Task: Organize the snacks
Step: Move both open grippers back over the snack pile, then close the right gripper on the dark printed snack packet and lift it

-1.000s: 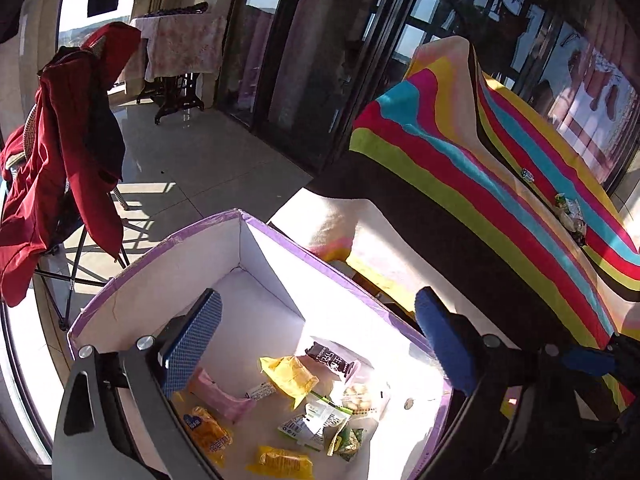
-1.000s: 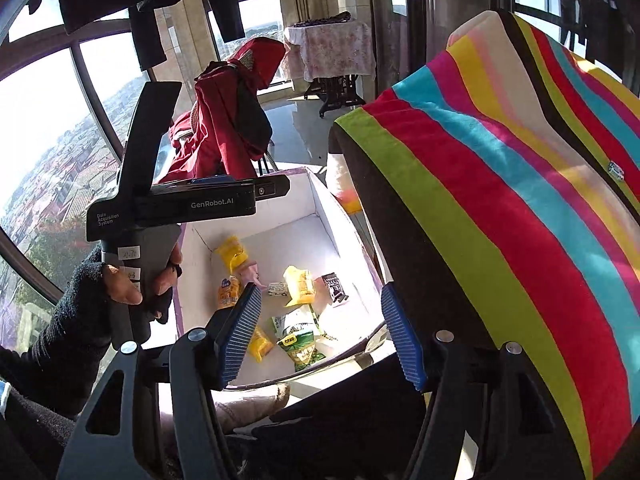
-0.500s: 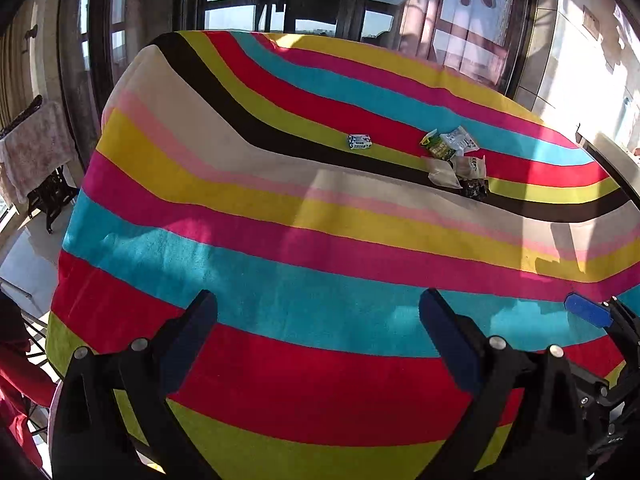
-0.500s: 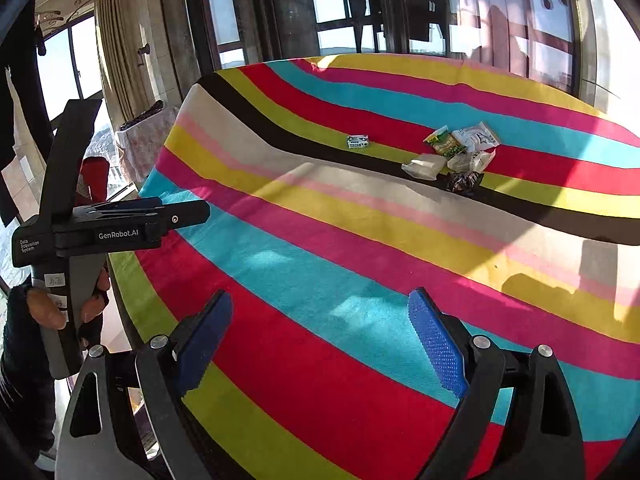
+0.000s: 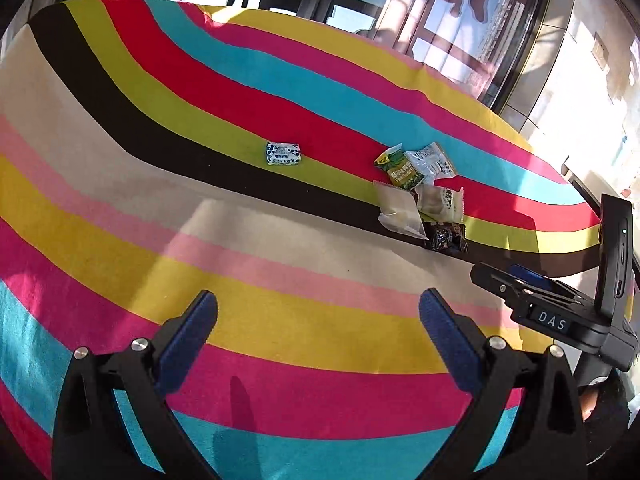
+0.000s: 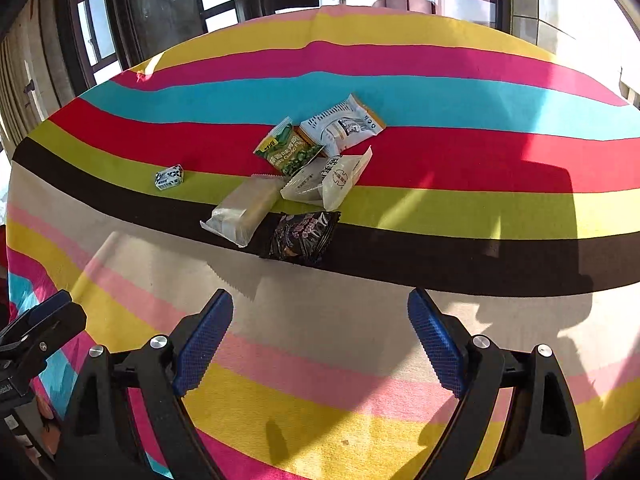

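Several snack packets lie in a small heap on the striped tablecloth [image 6: 400, 160]: a green pea packet [image 6: 290, 152], a white printed packet [image 6: 342, 126], a cream packet [image 6: 330, 178], a clear pale packet [image 6: 246, 212] and a dark packet [image 6: 302, 234]. A small blue-white packet [image 6: 169, 177] lies alone to the left. The same heap [image 5: 416, 188] and lone packet [image 5: 283, 154] show in the left wrist view. My left gripper [image 5: 320, 324] is open and empty over the near stripes. My right gripper [image 6: 320, 324] is open and empty, nearer the heap.
The right gripper's body [image 5: 576, 312] shows at the right of the left wrist view; the left gripper's body [image 6: 36, 328] shows at the lower left of the right wrist view. Windows and dark frames [image 6: 160, 8] stand behind the table.
Both grippers have swung away from the white box with snacks on the left and moved over the table toward the heap of packets. Both stay open and empty.
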A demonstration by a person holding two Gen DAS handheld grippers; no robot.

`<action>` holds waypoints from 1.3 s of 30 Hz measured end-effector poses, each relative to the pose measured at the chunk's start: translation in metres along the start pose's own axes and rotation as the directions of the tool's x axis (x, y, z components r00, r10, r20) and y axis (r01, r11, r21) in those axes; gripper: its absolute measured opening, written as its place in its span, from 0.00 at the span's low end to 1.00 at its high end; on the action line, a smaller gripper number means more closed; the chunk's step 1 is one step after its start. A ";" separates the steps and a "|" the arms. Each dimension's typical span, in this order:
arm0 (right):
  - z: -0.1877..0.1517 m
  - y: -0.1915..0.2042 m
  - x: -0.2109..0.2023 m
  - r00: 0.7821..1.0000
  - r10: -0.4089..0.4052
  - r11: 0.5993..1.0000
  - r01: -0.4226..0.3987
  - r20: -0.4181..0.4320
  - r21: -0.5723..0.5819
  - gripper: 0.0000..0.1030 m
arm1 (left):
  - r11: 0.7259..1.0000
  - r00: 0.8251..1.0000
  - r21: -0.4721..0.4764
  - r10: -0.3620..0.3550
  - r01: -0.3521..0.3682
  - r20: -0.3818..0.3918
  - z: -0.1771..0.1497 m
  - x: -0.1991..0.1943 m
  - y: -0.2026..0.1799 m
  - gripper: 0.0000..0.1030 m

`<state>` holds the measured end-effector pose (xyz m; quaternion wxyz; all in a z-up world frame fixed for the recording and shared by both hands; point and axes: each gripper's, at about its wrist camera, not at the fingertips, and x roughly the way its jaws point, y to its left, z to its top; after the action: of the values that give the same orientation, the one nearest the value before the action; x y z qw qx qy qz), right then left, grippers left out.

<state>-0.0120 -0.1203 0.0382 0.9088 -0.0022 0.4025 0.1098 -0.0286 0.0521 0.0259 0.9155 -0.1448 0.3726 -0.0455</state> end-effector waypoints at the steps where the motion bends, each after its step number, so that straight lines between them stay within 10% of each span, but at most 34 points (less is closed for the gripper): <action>1: 0.005 0.003 0.007 1.000 -0.009 1.000 0.009 -0.008 -0.008 0.84 | 1.000 1.000 -0.012 -0.009 0.009 -0.022 0.001 0.004 0.002 0.98; 8: 0.031 0.016 0.054 0.990 -0.090 0.996 0.089 -0.108 -0.020 0.72 | 0.999 0.998 -0.025 -0.030 0.029 -0.051 0.001 0.010 0.002 0.98; 12: 0.029 0.023 0.047 0.995 -0.071 0.997 0.069 -0.071 -0.035 0.25 | 0.998 0.998 -0.048 -0.039 0.036 -0.057 0.000 0.011 0.007 0.98; 31: -0.039 -0.053 -0.054 0.949 0.273 0.945 -0.295 0.158 0.139 0.24 | 0.999 0.996 -0.019 -0.027 0.026 -0.082 -0.002 0.013 0.000 0.98; 39: -0.036 -0.049 -0.051 0.948 0.284 0.945 -0.302 0.143 0.125 0.24 | 0.996 0.982 -0.021 -0.093 0.091 -0.166 0.020 0.056 -0.053 0.98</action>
<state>-0.0619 -0.1816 0.0466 0.9031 0.1307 0.3486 0.2142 0.0274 -0.0042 0.0179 0.8771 -0.1637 0.4410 -0.0974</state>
